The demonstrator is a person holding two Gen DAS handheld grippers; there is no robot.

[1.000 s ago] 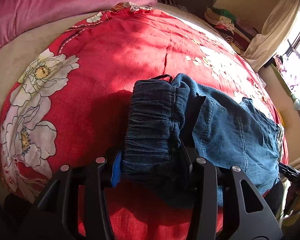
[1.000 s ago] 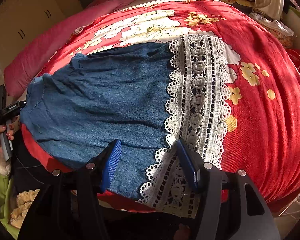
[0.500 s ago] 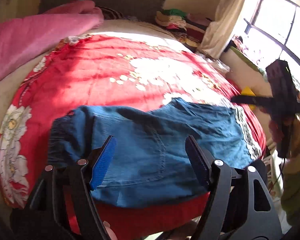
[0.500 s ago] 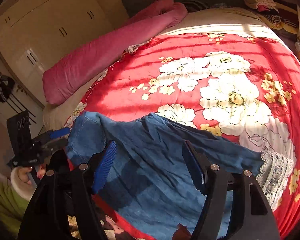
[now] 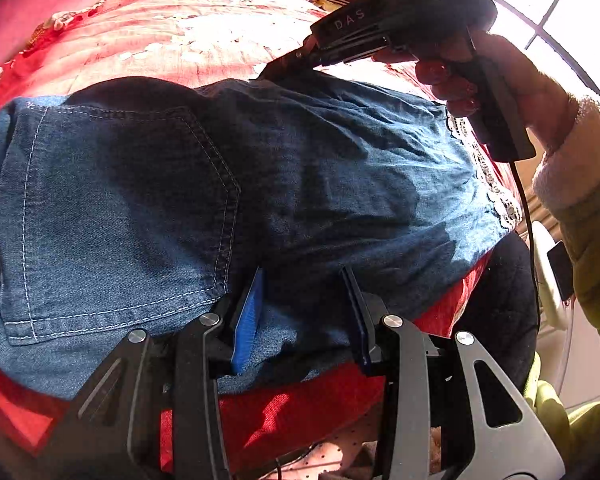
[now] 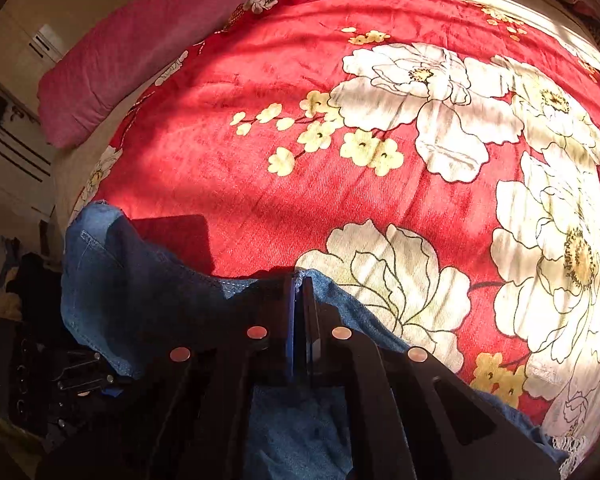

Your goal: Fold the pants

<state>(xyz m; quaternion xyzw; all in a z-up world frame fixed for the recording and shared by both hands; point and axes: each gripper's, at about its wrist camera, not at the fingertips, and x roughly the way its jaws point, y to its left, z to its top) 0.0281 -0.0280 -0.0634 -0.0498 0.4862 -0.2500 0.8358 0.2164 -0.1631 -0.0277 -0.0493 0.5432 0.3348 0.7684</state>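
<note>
Left gripper (image 5: pixel 306 312) first, from its own wrist view: we see its blue-padded jaws have just been closing, with a ridge of denim pants (image 5: pixel 260 184) pinched up between the pads at the near edge. The pants lie spread across the red floral bedspread (image 5: pixel 188 52), a stitched back pocket (image 5: pixel 112 220) at left, lace hem (image 5: pixel 488 176) at right. At the far edge we note the right gripper (image 5: pixel 296 65), held in a hand (image 5: pixel 500 80) with painted nails; its black body reads "DAS".

Right wrist view: we find the right gripper (image 6: pixel 300 300) pressed together on a thin fold of the pants (image 6: pixel 148 280) at their far edge. Bedspread (image 6: pixel 300 168) beyond shows large white blooms, and a pink rolled quilt (image 6: pixel 140 48) sits far left.
</note>
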